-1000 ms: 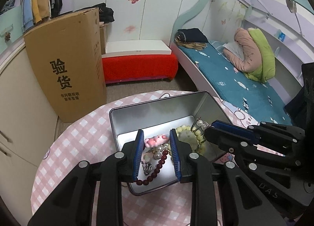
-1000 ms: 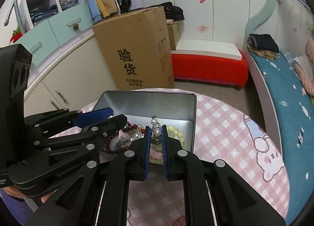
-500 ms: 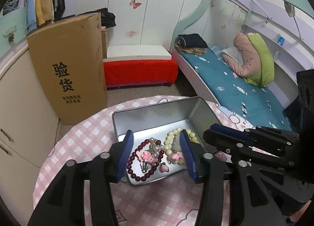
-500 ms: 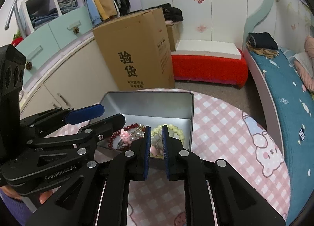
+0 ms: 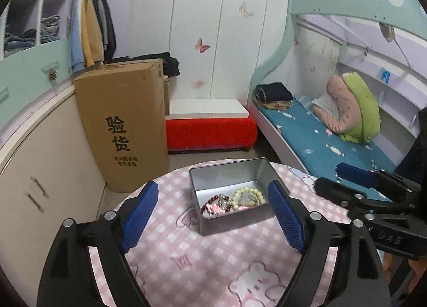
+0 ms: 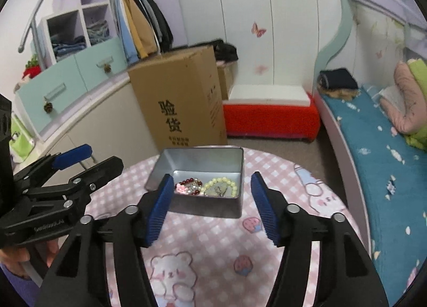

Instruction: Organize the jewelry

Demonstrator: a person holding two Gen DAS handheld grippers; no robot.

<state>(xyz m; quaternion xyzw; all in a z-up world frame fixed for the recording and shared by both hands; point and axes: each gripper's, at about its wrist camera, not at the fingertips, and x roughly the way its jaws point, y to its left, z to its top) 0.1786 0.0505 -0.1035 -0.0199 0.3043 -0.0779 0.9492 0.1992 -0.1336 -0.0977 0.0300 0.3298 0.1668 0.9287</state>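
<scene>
Both grippers are now seen pulled back and raised from the metal tin (image 5: 234,200), and both have just been opening: the left gripper (image 5: 213,213) is spread wide with nothing between its blue pads (image 5: 138,211), and the right gripper (image 6: 210,205) is parted as well, likewise empty. A second earlier the left jaws were set close around the pink charm inside the tin and the right jaws were pinched together over the pearl piece; those pieces are now released. The jewelry is found lying on the floor of the tin: the dark red bead bracelet (image 5: 210,204) with the pink charm (image 5: 213,208) at the near left, the pale bead bracelet (image 6: 221,185) beside it to the right, a small metal pendant within its loop. The tin is set open on the pink checked tablecloth (image 5: 213,261), nearer the far edge. The depositing step is judged complete, with no loose pieces visible on the cloth.
</scene>
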